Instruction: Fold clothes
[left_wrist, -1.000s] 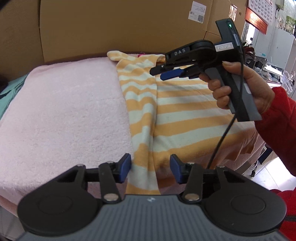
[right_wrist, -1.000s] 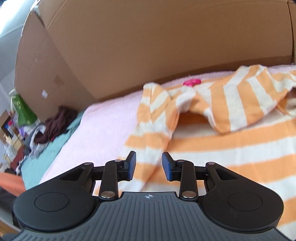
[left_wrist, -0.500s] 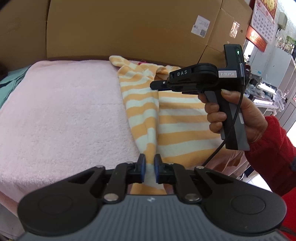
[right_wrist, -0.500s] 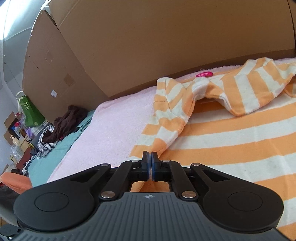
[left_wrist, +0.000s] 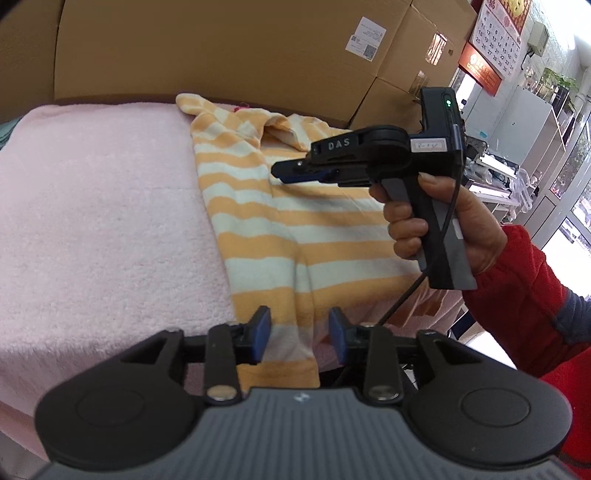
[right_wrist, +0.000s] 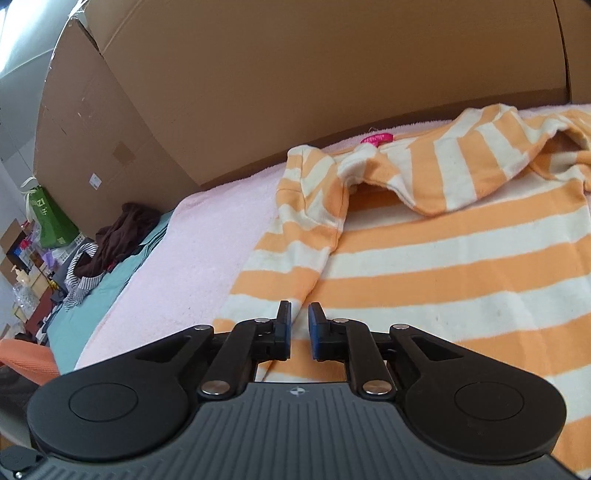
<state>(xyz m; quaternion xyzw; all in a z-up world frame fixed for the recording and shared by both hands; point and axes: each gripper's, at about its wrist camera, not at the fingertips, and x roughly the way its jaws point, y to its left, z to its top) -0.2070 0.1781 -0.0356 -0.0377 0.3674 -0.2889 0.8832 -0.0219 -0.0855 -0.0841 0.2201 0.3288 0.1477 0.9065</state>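
Here the striped top (left_wrist: 258, 236) lies below both parted jaws

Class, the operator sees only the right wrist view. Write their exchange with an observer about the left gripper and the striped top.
Operator: Where is the left gripper?
Observer: The left gripper is open at the near hem of the top, over its folded-in edge.
Operator: Is my gripper touching cloth?
Observer: No, the right gripper hovers above the top, held by a hand in a red sleeve.
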